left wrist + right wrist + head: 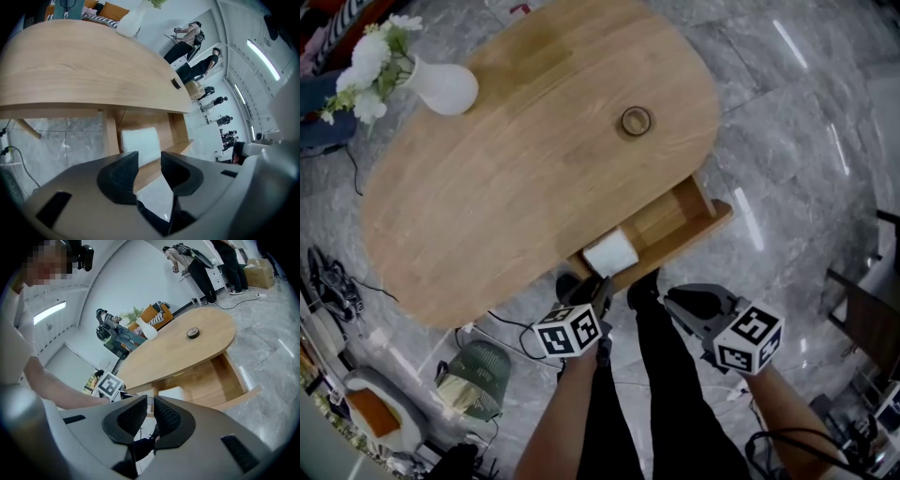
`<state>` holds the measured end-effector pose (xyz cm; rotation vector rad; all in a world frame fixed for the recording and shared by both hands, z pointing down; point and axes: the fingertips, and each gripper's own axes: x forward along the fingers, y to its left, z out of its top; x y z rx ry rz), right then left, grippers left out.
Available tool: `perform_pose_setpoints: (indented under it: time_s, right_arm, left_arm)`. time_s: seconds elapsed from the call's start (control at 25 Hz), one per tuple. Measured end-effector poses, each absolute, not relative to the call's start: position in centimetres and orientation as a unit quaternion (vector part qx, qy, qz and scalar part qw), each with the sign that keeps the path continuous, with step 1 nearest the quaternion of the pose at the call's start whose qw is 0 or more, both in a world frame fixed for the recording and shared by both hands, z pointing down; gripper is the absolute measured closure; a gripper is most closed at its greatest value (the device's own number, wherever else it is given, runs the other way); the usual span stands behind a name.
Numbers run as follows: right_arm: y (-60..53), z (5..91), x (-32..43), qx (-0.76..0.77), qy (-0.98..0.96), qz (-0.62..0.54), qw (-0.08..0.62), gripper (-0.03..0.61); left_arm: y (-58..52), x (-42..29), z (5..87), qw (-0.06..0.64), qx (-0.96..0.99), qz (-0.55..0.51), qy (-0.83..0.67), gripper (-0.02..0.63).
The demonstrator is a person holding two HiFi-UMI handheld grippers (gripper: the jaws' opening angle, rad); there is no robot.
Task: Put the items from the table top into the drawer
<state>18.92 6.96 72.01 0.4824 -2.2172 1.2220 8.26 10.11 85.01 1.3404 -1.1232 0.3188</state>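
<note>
Floor (787, 112): grey marble tiles, oval light-wood table (516, 187).
Open wooden drawer (680, 211): white soft block (610, 253) inside.
Table top: small dark round ring (637, 120).
Left gripper (147, 164): jaws apart, empty, near block.
Right gripper (150, 406): jaws almost together, empty.

Left gripper (149, 171): mine has a smooth grey moulded shell with two black ribbed pads (121, 172).
Right gripper (150, 416): same grey shell, black dimpled pads (132, 417), and a dark slot at 4 o'clock from them.
Marker cubes (569, 330): white with black square patterns, one on each gripper.
Trousers (670, 394): black, full length.
Shoes (643, 291): black.
Top (18, 333): white, short-sleeved.
</note>
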Motion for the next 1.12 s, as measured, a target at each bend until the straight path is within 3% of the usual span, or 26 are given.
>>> perform_pose_setpoints:
  time_s: [0.16, 0.52, 1.12]
  right_arm:
    - [7.1, 71.5, 17.6, 0.178, -0.829, 0.451, 0.278, 0.514]
    - [5.9, 68.3, 14.9, 0.189, -0.84, 0.434, 0.267, 0.514]
    - [6.3, 60.8, 14.2, 0.222, -0.844, 0.411, 0.262, 0.515]
  left_arm:
    - [10.8, 7.7, 84.0, 0.626, 0.597, 0.147, -0.479, 0.476]
    - [9.5, 6.6, 78.9, 0.588, 0.641, 0.149, -0.47, 0.572]
    - [9.3, 3.7, 68.1, 0.553, 0.677, 0.13, -0.468, 0.612]
